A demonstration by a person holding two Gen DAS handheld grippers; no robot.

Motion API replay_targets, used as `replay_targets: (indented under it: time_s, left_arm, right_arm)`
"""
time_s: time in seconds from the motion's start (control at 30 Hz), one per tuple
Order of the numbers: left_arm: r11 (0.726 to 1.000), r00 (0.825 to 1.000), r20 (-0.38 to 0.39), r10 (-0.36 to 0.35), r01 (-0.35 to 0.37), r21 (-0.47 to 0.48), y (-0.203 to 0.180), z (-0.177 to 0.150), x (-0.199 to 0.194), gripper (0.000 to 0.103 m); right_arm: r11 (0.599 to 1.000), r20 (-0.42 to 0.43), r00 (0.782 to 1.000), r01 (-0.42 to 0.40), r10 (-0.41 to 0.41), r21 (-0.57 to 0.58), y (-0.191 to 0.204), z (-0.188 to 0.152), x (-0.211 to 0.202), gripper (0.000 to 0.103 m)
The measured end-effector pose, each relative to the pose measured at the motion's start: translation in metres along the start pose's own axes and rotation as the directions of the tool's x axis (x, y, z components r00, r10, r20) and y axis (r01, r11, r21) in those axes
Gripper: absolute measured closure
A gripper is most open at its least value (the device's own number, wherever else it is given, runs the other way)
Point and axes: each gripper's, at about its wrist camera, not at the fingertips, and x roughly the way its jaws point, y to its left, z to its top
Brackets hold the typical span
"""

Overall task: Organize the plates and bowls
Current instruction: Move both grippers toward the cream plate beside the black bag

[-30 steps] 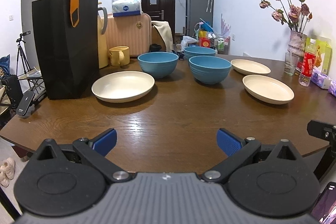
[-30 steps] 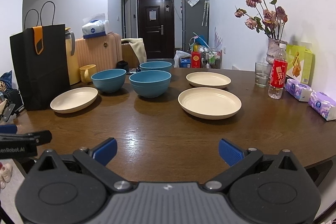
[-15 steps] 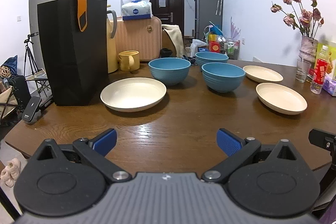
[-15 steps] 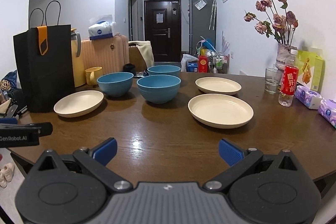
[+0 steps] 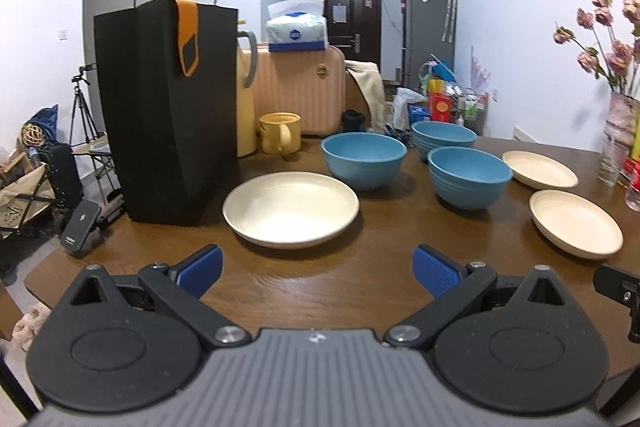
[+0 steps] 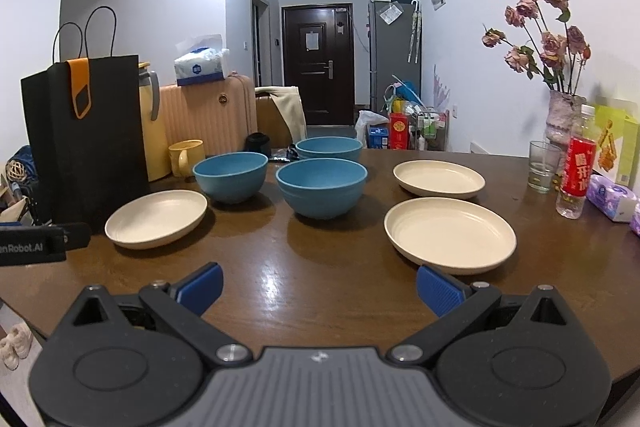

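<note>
Three cream plates and three blue bowls sit on a dark wooden table (image 5: 380, 267). My left gripper (image 5: 318, 269) is open, just short of the left cream plate (image 5: 291, 213). Behind that plate stand a blue bowl (image 5: 363, 159), a second bowl (image 5: 469, 175) and a third (image 5: 443, 135) farther back. My right gripper (image 6: 319, 287) is open and holds nothing, with the near right plate (image 6: 450, 235) ahead and to its right. The far right plate (image 6: 439, 178), the middle bowl (image 6: 321, 187), left bowl (image 6: 230, 175), back bowl (image 6: 329, 148) and left plate (image 6: 157, 218) lie beyond.
A tall black paper bag (image 5: 168, 107) stands at the table's left, with a yellow mug (image 5: 280, 138) behind it. On the right are a vase of dried roses (image 6: 560, 115), a glass (image 6: 543, 166), a red-labelled bottle (image 6: 576, 167) and tissue packs (image 6: 612, 197).
Both grippers have moved forward over the table toward the dishes, the left one closing on the left cream plate. Both stay open; no dish has moved.
</note>
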Motion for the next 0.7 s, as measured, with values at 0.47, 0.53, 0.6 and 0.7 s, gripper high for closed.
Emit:
replay_targets:
  time_s: [0.47, 0.53, 0.6, 0.7]
  left_arm:
    - [0.996, 0.996, -0.019, 0.084, -0.085, -0.041, 0.037, 0.033, 0.047, 0.0]
    - [0.994, 0.995, -0.03, 0.096, -0.097, -0.051, 0.045, 0.038, 0.057, 0.0]
    - [0.992, 0.993, -0.046, 0.106, -0.108, -0.062, 0.052, 0.044, 0.067, 0.0]
    - [0.989, 0.99, -0.08, 0.117, -0.123, -0.081, 0.064, 0.05, 0.086, 0.0]
  right_arm:
    - [0.997, -0.003, 0.998, -0.067, 0.067, -0.031, 0.033, 0.041, 0.062, 0.0]
    - [0.996, -0.011, 0.997, -0.082, 0.082, -0.039, 0.041, 0.047, 0.073, 0.0]
    - [0.994, -0.026, 0.995, -0.102, 0.101, -0.04, 0.049, 0.054, 0.085, 0.0]
    - [0.99, -0.052, 0.989, -0.141, 0.139, -0.03, 0.062, 0.063, 0.107, 0.0]
